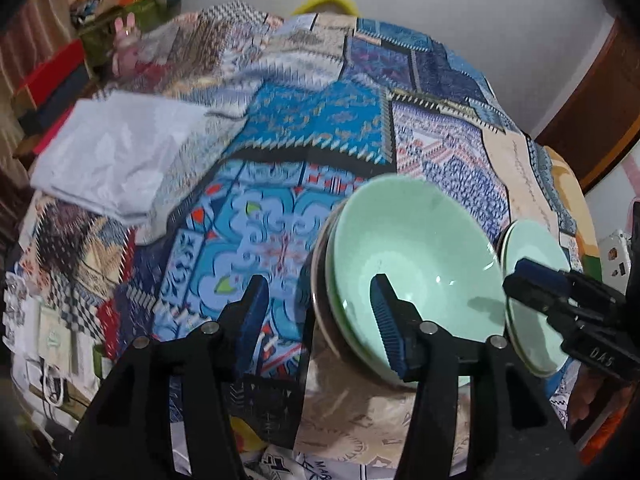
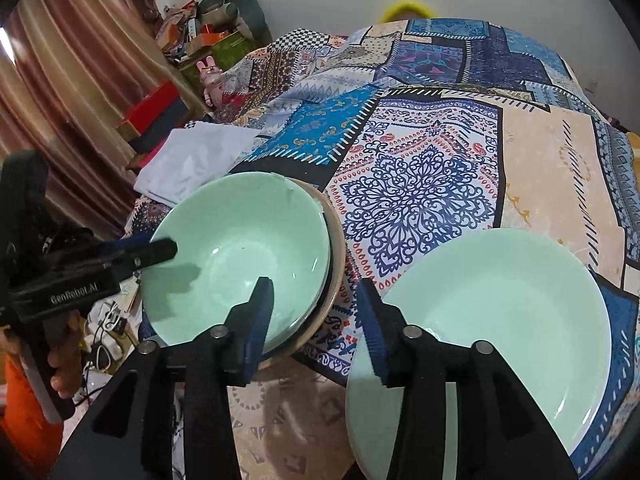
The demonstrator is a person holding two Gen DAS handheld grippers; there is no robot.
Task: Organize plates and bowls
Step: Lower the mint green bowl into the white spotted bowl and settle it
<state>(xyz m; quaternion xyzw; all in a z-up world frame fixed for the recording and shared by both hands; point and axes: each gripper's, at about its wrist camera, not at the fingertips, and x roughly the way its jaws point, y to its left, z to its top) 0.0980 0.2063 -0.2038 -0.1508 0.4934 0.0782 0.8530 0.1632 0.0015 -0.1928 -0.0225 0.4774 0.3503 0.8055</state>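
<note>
Both sets of tongs are released here, nothing between the pads of either. The left tongs (image 1: pixel 320 320) hang over the near-left rim of the green bowl (image 1: pixel 416 272): one finger over the patchwork cloth (image 1: pixel 312 120) outside the bowl, the other finger inside over the basin, so they straddle the rim without pinching it. That bowl sits nested on a stack, with a tan, dark-lined bowl (image 2: pixel 336 240) showing under it on the side towards the plate.

Over to the right tongs (image 2: pixel 316 320), parked in the gap between the bowl stack and the green plate (image 2: pixel 500 320). The left finger overlaps the bowl's near edge, the right finger overlaps the plate's near-left rim; neither seems to be clamped. The plate lies flat on the cloth just right of the stack, and I cannot tell whether there is a second plate beneath it.

My read: both pieces have been set down, and the job now is a clean exit. Lift each pair straight up and back along its own line, jaws kept apart, so no pad drags a rim sideways. The left pair needs the most care, since a hooked inner finger would tip the top bowl off its nest. Then check the stack sits level. The folded white cloth (image 1: pixel 120 152) lies well off to the left, out of the way.
</note>
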